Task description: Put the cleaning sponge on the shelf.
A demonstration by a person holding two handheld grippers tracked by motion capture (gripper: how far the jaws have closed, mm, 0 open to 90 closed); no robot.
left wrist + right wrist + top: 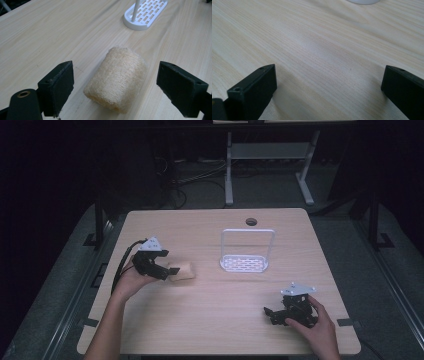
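Left gripper view: loofah roll lies on the table between the wide-open jaws of the left gripper, long axis toward 1 o'clock, untouched. Right gripper rests well apart, jaws wide, empty. White rack at 2 o'clock from the roll.

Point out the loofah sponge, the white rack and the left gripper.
loofah sponge [117, 78]: left gripper view, middle of its fibrous side.
white rack [244, 264]: high view, its slotted base.
left gripper [167, 271]: high view, between its open jaws.
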